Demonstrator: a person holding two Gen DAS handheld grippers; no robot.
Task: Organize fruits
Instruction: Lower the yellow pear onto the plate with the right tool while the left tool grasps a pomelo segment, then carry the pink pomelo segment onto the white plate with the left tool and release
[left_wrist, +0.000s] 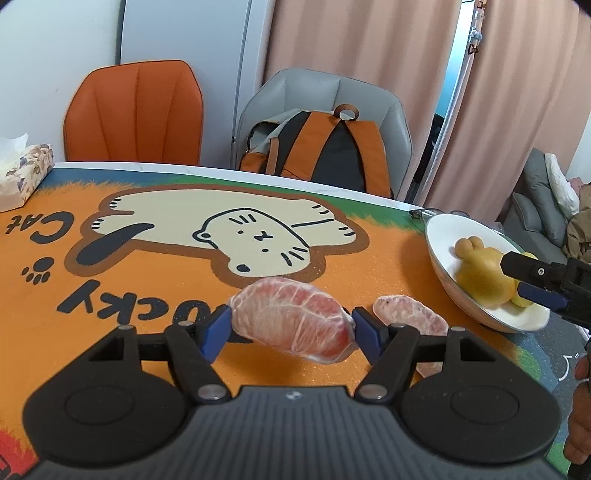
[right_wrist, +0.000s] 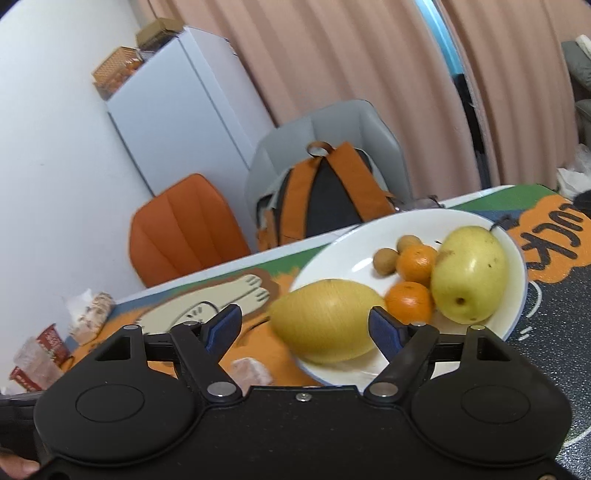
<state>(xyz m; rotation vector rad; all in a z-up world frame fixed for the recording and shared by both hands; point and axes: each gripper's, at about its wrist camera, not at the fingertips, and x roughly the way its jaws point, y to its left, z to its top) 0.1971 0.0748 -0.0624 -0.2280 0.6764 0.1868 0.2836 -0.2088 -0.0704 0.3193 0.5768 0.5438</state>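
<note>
My left gripper is shut on a peeled pink citrus segment, held just above the orange cat mat. A second pink segment lies on the mat to its right. The white plate holds a big yellow oval fruit, a yellow pear, two small oranges and some brown longans. My right gripper is open around the oval fruit, with its left pad clear of the skin. In the left wrist view the right gripper reaches over the plate.
A tissue box sits at the mat's far left, and snack packets lie near it. Behind the table stand an orange chair and a grey chair with a backpack. Glasses lie behind the plate.
</note>
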